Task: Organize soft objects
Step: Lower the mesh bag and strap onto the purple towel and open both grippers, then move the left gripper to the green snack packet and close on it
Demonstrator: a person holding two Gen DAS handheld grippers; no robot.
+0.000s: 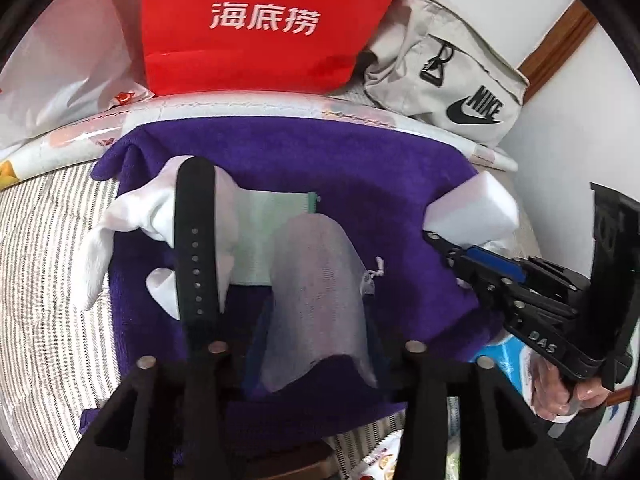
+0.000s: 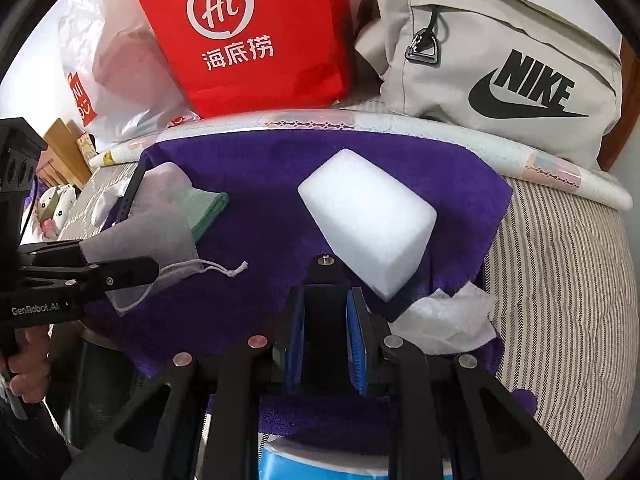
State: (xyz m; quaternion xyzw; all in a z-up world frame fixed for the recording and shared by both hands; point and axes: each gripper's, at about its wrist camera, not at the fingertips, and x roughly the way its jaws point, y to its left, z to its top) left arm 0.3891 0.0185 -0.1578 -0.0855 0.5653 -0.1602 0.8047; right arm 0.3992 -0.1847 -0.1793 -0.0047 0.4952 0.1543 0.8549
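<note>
A purple towel (image 1: 320, 152) lies spread on a striped surface. My left gripper (image 1: 256, 200) is open above it. A white mesh drawstring pouch (image 1: 320, 280) drapes over its right finger, loose, with nothing pressing on it. Its left finger (image 1: 196, 240) lies across a white sock with a mint cuff (image 1: 276, 236). In the right wrist view, the pouch (image 2: 160, 224) sits between the left gripper's (image 2: 148, 220) spread fingers. A white foam block (image 2: 368, 216) rests on the towel just beyond my right gripper (image 2: 326, 292). Its blue pads stand a narrow gap apart, with no soft object between them.
A crumpled white tissue (image 2: 448, 320) lies right of the right gripper. Behind the towel stand a red paper bag (image 2: 248, 36), a grey Nike bag (image 2: 500, 60) and a white plastic bag (image 2: 116, 64). Striped bedding (image 2: 560, 280) extends to the right. A hand (image 1: 560, 392) holds the right gripper.
</note>
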